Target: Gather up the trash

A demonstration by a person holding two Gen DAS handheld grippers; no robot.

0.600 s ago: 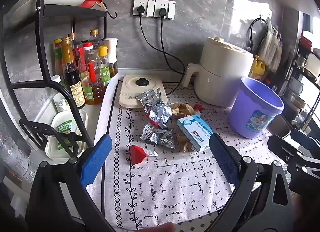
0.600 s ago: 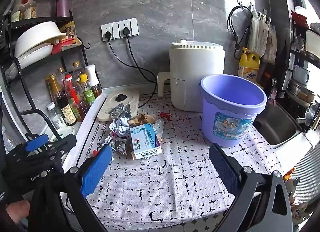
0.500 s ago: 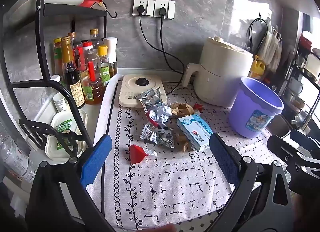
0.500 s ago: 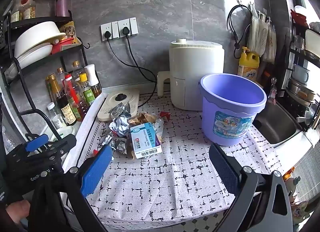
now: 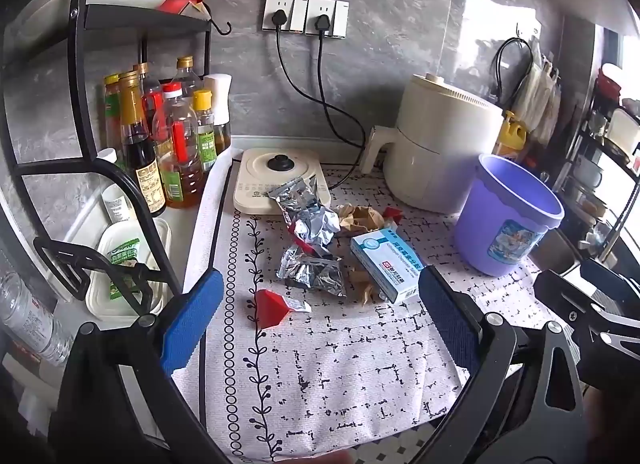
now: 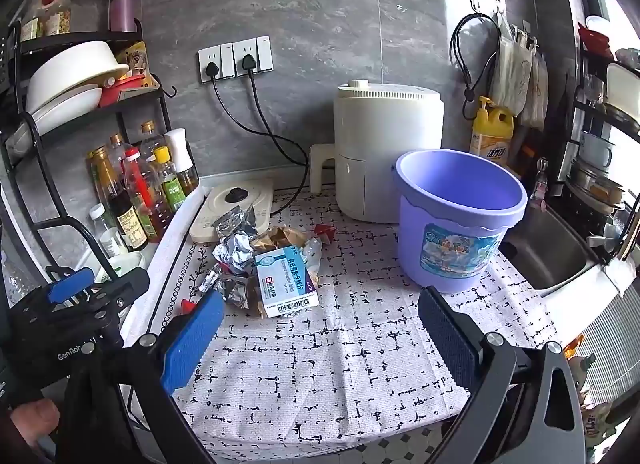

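A pile of trash lies on the patterned white cloth (image 5: 340, 376): crumpled silver foil wrappers (image 5: 310, 220), a second foil wrapper (image 5: 314, 274), brown paper scraps (image 5: 360, 216), a blue-and-white medicine box (image 5: 386, 264) and a red wrapper piece (image 5: 272, 308). The box also shows in the right wrist view (image 6: 286, 280). A purple bucket (image 6: 460, 220) stands empty to the right of the pile. My left gripper (image 5: 320, 320) is open and empty, near the cloth's front. My right gripper (image 6: 320, 336) is open and empty, in front of the box and bucket.
A cream appliance (image 6: 386, 152) stands behind the bucket. A flat cream kettle base (image 5: 280, 184) lies behind the trash. Sauce bottles (image 5: 168, 148) and a black dish rack (image 5: 80, 144) fill the left side. A sink (image 6: 548, 256) lies to the right.
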